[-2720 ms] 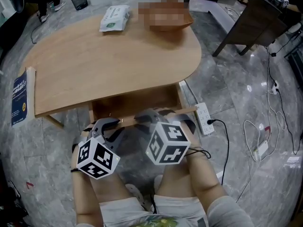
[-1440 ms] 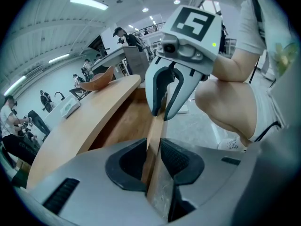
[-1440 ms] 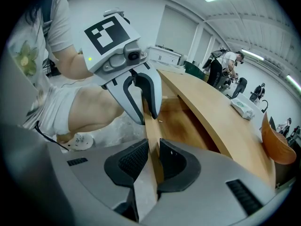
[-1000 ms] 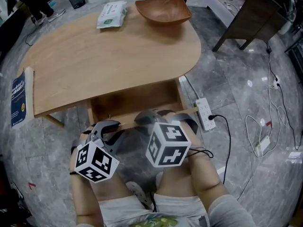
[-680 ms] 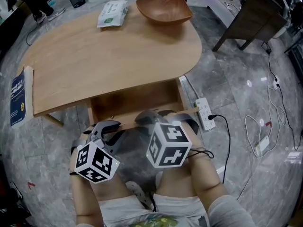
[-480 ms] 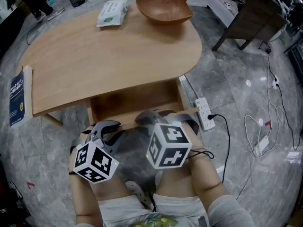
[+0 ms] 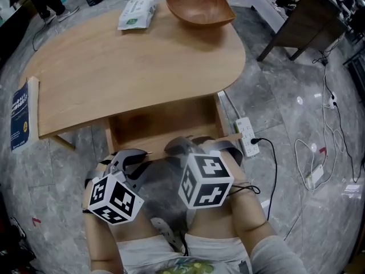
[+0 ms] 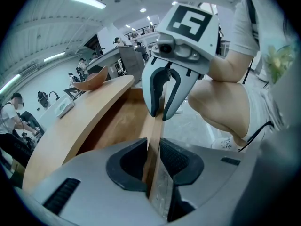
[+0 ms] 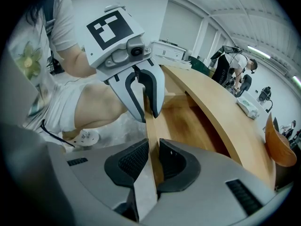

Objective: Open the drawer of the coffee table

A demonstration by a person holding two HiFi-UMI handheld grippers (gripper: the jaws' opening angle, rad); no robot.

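Since earlier frames nothing has shifted, except left claw [image 8: 151,160] just squeezing tighter. It & right claw [image 9: 151,163] both clamp drawer front [image 8: 154,126], long axis 9–3 o'clock. Drawer [image 7: 165,124] lies at 12 from both, partly out under surface [image 7: 131,67]. Pull prob. toward 6.

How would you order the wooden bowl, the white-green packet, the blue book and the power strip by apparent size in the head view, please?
1. wooden bowl
2. blue book and white-green packet: too alike to rank
3. power strip
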